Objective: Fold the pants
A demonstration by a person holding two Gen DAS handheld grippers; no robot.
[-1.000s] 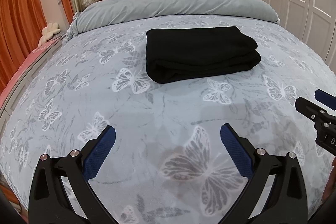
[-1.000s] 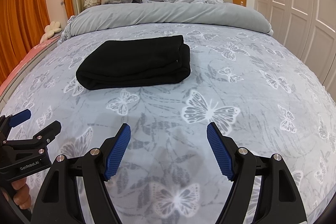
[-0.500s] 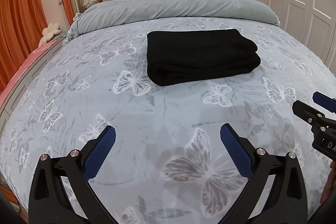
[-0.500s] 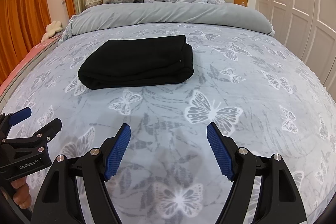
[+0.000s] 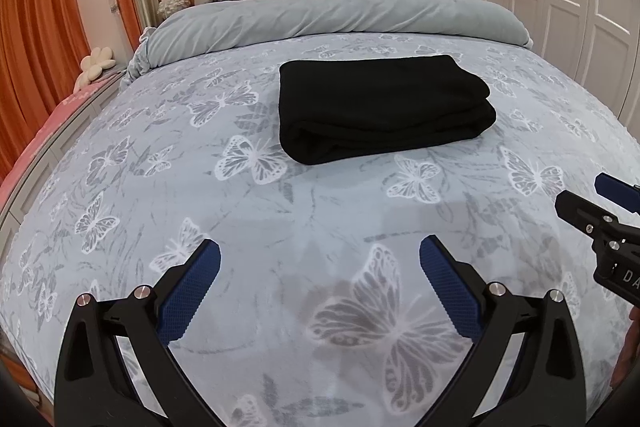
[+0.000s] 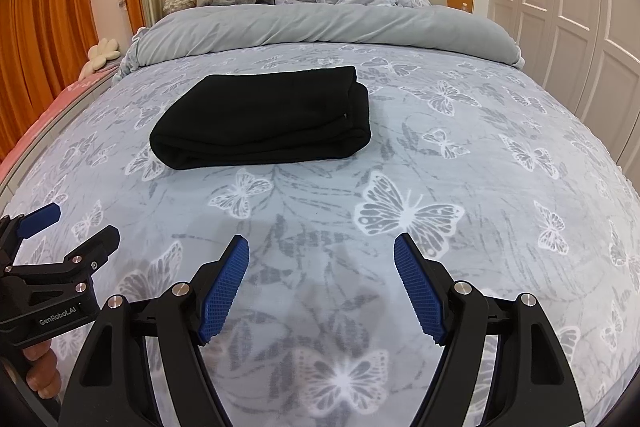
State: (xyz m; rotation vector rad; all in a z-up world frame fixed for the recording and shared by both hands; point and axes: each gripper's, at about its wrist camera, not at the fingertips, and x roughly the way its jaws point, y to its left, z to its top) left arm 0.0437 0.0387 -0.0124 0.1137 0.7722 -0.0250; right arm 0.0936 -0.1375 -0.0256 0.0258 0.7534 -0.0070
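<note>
We hold both the left gripper (image 5: 320,259) and right gripper (image 6: 321,253) spread wide, empty — the folded black pants (image 5: 380,107) lie well ahead of them on the butterfly bedspread (image 5: 280,219).

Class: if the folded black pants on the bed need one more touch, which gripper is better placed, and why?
Left, marginally: the folded black pants lie nearly straight ahead of the open left gripper; from the open right gripper they sit off to its left.
</note>
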